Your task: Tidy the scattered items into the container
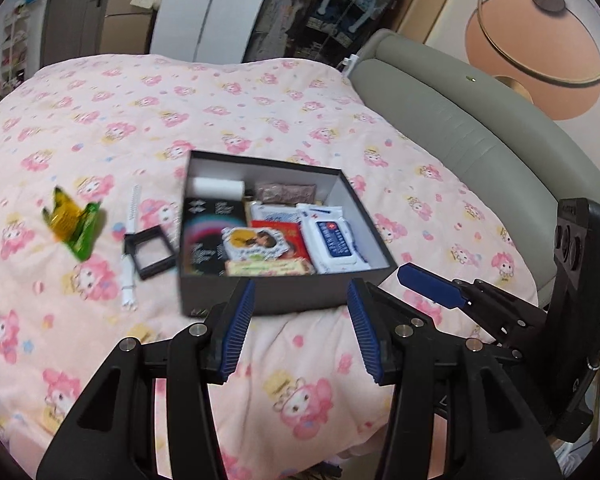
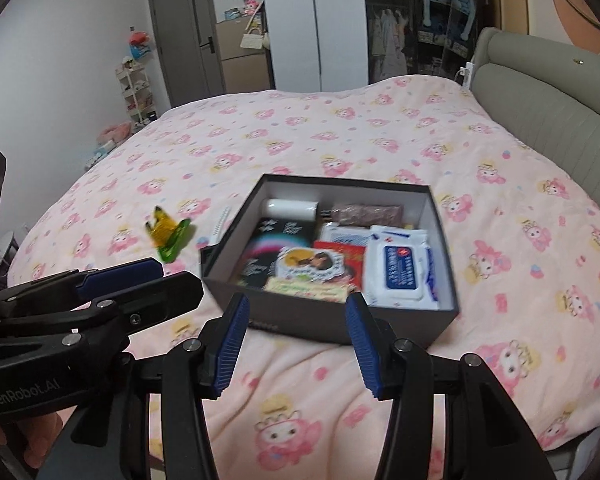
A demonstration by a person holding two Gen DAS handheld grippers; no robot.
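Bed (image 1: 300,92) with pink print quilt, grey headboard (image 1: 460,132) to the right. Dark box (image 1: 260,296) mid-bed, open, already holding wipes pack (image 1: 336,240), black booklet (image 1: 208,224), white roll (image 1: 218,188), red packet, snack bars. Still out on the quilt, left of box: green-yellow wrapper (image 1: 74,222) well apart; small black square case (image 1: 150,250) just beside the box wall; white strap (image 1: 131,236) running under or alongside the case (can't tell which).

Left gripper (image 1: 302,334) about half open, nothing between the pads, hovering near side of box. Right gripper (image 2: 296,344) same: half open, empty, over the quilt before the box's near wall.

Step in hand, by judgement: go for a leftover item, most likely with left gripper, since all three lie on its side.
- Case first: nearest, rigid, but hard against the box wall, so come in from the free left edge and pinch across its thin sides.
- Strap next: flat and thin on soft quilt, so press pads down around it and expect to pinch cloth too.
- Wrapper: crinkly, light, may slip; grip at its folded middle.

In the way: box wall beside the case; grippers close side by side, so keep right one back. Box fairly full, so drop in at the free far corner. Frames a bit blurred.
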